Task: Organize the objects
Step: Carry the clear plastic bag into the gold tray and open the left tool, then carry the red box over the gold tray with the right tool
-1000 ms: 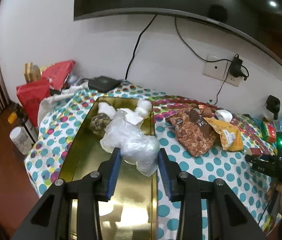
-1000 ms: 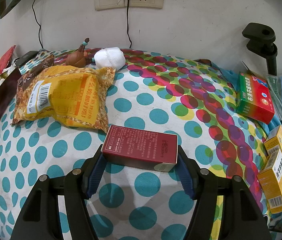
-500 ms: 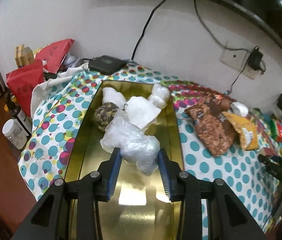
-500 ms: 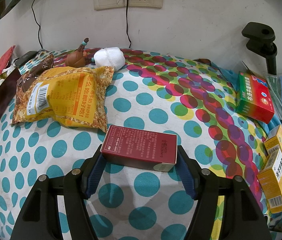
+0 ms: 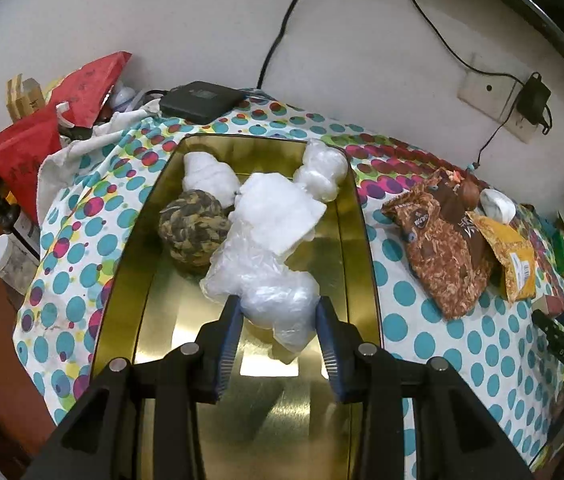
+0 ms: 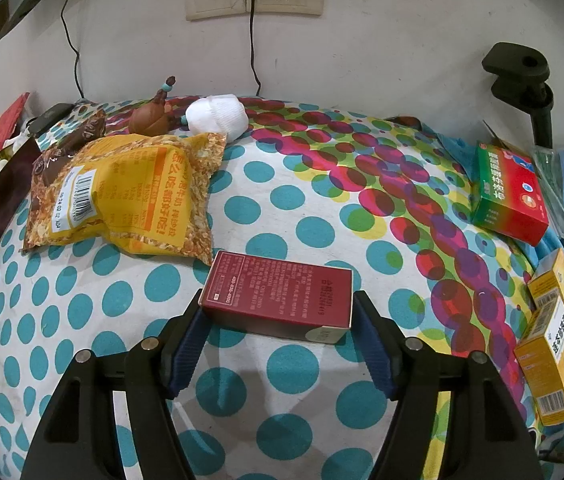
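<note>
A clear plastic bag (image 5: 278, 300) is clamped in the left gripper (image 5: 278, 344) and has been lowered over the gold tray (image 5: 122, 292), so setting down seems near. The red box (image 6: 278, 294) is bracketed loosely by the right gripper (image 6: 280, 344), apparently let go.

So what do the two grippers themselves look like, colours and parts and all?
Both look alike. The left gripper has black plastic arms with round silver bolts and ribbed blue pads on its fingers. The right gripper shows the same black frame, silver bolts and dark blue ribbed pads. No cables or sleeves show.

Bare gold tray (image 5: 170, 344) floor lies near; bundles (image 5: 270, 216) crowd its far end.
</note>
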`<state>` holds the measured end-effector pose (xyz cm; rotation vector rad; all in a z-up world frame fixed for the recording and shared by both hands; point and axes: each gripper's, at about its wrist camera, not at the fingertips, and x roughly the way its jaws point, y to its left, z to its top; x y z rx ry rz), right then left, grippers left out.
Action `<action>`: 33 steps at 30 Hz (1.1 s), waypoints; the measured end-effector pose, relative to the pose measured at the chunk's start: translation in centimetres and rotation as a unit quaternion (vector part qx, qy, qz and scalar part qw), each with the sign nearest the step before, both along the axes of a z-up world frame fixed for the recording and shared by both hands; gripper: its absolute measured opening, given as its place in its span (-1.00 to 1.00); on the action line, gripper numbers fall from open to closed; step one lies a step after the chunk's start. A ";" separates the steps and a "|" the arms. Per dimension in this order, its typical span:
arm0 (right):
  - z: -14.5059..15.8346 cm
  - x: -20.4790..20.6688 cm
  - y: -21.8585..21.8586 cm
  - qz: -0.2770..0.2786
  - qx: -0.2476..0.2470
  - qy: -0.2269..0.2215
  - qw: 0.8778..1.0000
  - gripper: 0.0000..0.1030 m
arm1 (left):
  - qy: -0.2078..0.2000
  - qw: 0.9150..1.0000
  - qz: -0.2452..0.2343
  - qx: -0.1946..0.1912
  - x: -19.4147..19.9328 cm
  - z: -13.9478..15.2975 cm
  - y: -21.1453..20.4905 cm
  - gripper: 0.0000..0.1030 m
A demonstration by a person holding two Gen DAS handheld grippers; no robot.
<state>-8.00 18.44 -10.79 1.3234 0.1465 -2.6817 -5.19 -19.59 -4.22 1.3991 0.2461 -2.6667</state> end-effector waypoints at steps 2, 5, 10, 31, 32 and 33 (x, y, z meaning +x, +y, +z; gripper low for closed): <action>0.0 0.0 0.0 -0.001 0.000 0.000 1.000 0.31 | -0.007 1.000 -0.003 -0.012 -0.5 -0.2 0.2 -0.27; -0.1 0.0 0.0 -0.001 0.000 0.000 1.000 0.31 | -0.016 1.000 0.002 -0.024 -1.0 -0.7 0.0 -0.27; -0.1 -0.1 -0.1 -0.001 0.001 0.000 1.000 0.32 | -0.041 0.999 0.008 -0.016 -1.5 -1.3 -0.4 -0.19; 0.2 -0.2 -0.1 -0.003 0.001 -0.002 1.000 0.37 | 0.043 0.998 -0.015 -0.032 5.4 4.1 4.8 -0.16; 0.2 -0.2 -0.1 -0.003 0.001 -0.001 1.000 0.37 | 0.047 0.998 -0.021 -0.028 6.1 4.3 5.5 -0.16; 0.1 -0.2 0.0 -0.003 0.002 -0.001 1.000 0.35 | 0.048 0.998 -0.025 -0.024 6.6 4.3 5.9 -0.16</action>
